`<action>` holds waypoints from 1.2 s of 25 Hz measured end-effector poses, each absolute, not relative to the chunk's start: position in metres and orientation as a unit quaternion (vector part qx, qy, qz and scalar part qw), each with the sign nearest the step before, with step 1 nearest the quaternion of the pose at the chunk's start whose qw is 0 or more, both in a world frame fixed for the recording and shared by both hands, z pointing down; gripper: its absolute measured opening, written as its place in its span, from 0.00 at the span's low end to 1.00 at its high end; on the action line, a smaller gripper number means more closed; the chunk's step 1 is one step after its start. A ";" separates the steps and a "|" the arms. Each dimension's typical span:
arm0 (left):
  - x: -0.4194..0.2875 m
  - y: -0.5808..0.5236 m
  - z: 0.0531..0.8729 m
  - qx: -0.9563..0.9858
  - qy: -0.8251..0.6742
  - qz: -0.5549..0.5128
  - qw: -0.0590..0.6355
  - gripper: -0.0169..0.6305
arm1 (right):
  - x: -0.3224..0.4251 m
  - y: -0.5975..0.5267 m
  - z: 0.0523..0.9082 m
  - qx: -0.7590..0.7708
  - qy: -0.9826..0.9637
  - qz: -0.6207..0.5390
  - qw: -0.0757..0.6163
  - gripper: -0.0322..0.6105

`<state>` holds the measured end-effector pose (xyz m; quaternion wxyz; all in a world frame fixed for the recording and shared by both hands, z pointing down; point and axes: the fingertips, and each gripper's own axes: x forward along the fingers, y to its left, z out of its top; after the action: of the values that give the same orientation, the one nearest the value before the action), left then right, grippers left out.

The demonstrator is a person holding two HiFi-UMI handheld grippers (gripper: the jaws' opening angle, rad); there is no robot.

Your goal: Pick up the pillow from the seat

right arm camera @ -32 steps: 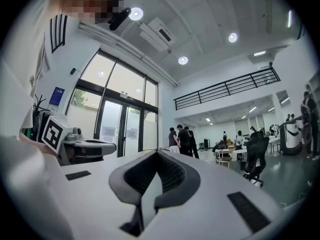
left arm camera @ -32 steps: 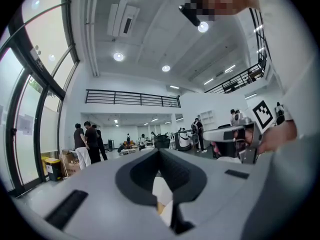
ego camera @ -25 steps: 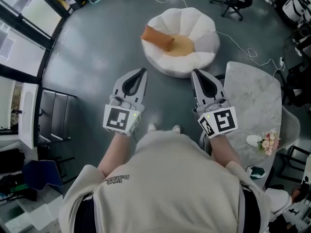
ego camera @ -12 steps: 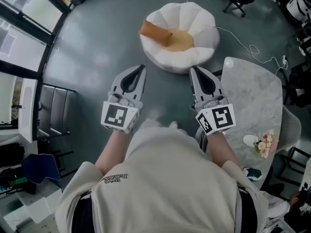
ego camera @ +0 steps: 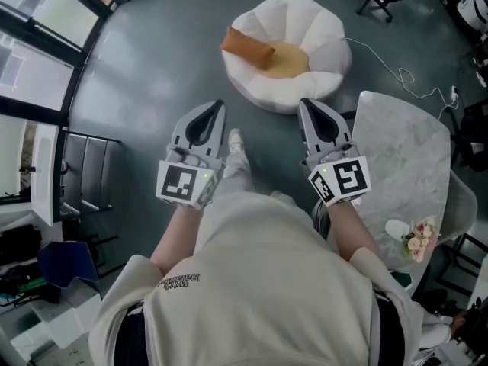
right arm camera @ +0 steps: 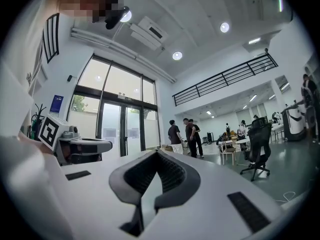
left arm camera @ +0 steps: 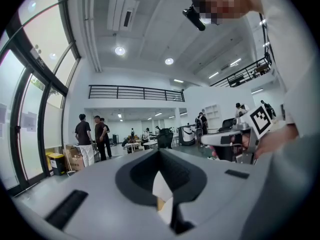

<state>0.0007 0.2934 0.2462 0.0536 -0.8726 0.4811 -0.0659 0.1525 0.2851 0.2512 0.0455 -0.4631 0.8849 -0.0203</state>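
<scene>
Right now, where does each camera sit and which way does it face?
Head view: on the person's head, facing steeply down at the seat, the pillow, the left gripper and right gripper; their shirt shows.
Left gripper view: on the left gripper, facing level along its shut jaws into the hall; shirt at right.
Right gripper view: on the right gripper, likewise; shirt at left.
Shared: both gripper views catch the other gripper and the same standing people.

Both arms reach forward side by side, left tool [ego camera: 220,105] and right tool [ego camera: 303,102] closed, empty.
</scene>
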 end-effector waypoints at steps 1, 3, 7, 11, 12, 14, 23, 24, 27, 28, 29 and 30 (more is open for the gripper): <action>-0.004 0.285 0.250 -0.873 0.481 -0.065 0.053 0.04 | 0.149 0.276 0.254 -0.464 0.885 -0.019 0.044 0.06; -0.014 0.263 0.259 -0.873 0.480 -0.062 0.052 0.04 | 0.140 0.256 0.261 -0.466 0.883 -0.017 0.039 0.06; -0.034 0.205 0.277 -0.881 0.465 -0.065 0.052 0.04 | 0.119 0.203 0.276 -0.478 0.878 -0.018 0.028 0.06; -0.047 0.139 0.271 -0.894 0.441 -0.069 0.042 0.04 | 0.099 0.141 0.282 -0.491 0.871 -0.034 0.013 0.06; -0.052 0.124 0.266 -0.895 0.439 -0.066 0.043 0.04 | 0.092 0.127 0.282 -0.490 0.871 -0.036 0.009 0.06; -0.065 0.100 0.261 -0.895 0.439 -0.068 0.046 0.04 | 0.080 0.102 0.280 -0.490 0.871 -0.036 0.004 0.06; -0.123 0.005 0.269 -0.889 0.450 -0.080 0.024 0.04 | 0.027 0.004 0.275 -0.484 0.874 -0.034 -0.017 0.06; -0.129 -0.006 0.270 -0.890 0.448 -0.080 0.024 0.04 | 0.019 -0.006 0.274 -0.481 0.876 -0.033 -0.020 0.06; -0.146 -0.038 0.271 -0.892 0.444 -0.081 0.024 0.04 | -0.003 -0.039 0.272 -0.476 0.878 -0.027 -0.031 0.06; -0.151 -0.049 0.271 -0.892 0.444 -0.079 0.018 0.04 | -0.010 -0.050 0.271 -0.476 0.878 -0.026 -0.033 0.06; -0.156 -0.059 0.271 -0.893 0.443 -0.077 0.014 0.04 | -0.017 -0.061 0.270 -0.476 0.878 -0.026 -0.034 0.06; -0.161 -0.068 0.271 -0.895 0.440 -0.076 0.012 0.04 | -0.024 -0.070 0.269 -0.476 0.878 -0.027 -0.034 0.06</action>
<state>-0.1607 -0.0685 0.2709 0.0125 -0.8945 0.4403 -0.0763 -0.0240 -0.0705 0.2692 -0.0339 -0.4763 0.8782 -0.0273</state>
